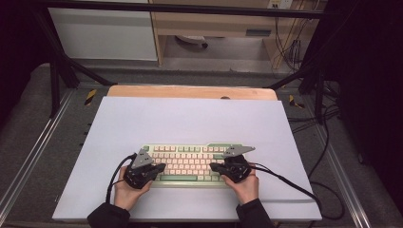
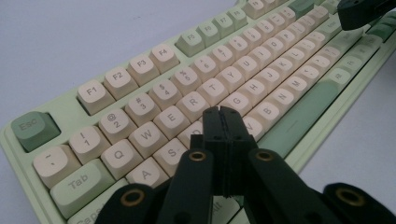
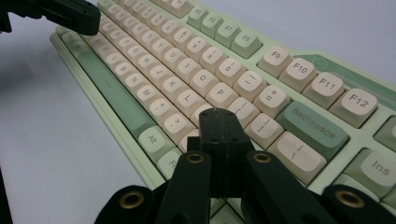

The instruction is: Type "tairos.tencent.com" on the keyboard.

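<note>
A pale green keyboard (image 1: 190, 164) with cream and green keys lies near the front of the white mat. My left gripper (image 1: 160, 167) hovers over the keyboard's left end, jaws pressed together with nothing between them; in the left gripper view its tips (image 2: 223, 112) sit above the keyboard (image 2: 140, 112) near the D and F keys. My right gripper (image 1: 214, 167) hangs over the right end, jaws also shut and empty. In the right gripper view its tips (image 3: 219, 114) stand above the keyboard (image 3: 187, 84) near the punctuation keys by L.
The white mat (image 1: 190, 118) covers a wooden tabletop (image 1: 190, 91). Black cables (image 1: 294, 187) trail from both grippers across the mat. Black frame posts (image 1: 54, 80) stand at the back corners. The other gripper's jaw (image 2: 364, 11) shows at the top right of the left gripper view.
</note>
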`<state>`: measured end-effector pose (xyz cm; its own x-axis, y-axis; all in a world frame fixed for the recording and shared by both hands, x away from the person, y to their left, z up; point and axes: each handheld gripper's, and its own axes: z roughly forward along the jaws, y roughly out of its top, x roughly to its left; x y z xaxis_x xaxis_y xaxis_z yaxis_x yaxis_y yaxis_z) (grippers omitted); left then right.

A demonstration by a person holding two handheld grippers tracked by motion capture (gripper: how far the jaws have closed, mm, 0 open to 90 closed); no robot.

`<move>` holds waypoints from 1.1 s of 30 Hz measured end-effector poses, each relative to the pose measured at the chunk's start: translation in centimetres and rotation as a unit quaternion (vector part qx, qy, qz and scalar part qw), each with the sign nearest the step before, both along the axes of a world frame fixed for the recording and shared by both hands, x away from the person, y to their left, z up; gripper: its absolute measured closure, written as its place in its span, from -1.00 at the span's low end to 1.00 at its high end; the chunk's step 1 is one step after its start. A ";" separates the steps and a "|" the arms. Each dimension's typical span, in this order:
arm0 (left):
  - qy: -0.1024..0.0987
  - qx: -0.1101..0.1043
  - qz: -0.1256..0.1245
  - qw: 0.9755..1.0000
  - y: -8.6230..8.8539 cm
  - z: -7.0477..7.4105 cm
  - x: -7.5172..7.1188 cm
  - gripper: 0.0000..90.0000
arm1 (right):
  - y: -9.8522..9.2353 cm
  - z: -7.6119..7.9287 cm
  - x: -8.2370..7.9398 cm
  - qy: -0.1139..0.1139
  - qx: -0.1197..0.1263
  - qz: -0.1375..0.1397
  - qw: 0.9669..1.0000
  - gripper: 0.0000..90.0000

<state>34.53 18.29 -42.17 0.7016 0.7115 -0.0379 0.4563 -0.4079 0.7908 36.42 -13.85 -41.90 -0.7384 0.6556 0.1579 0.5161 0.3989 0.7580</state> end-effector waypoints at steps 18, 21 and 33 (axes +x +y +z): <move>-0.002 -0.001 0.013 1.000 -0.2 1.4 1.8 1.00 | 0.0 0.0 0.0 0.000 -0.003 0.001 1.000 1.00; 0.001 0.002 0.018 1.000 -0.3 1.4 2.3 1.00 | 0.0 0.0 0.0 0.000 -0.002 0.001 1.000 1.00; 0.010 0.009 0.034 0.999 -0.4 0.2 3.4 1.00 | 0.0 -0.1 0.0 0.001 -0.002 0.001 1.000 1.00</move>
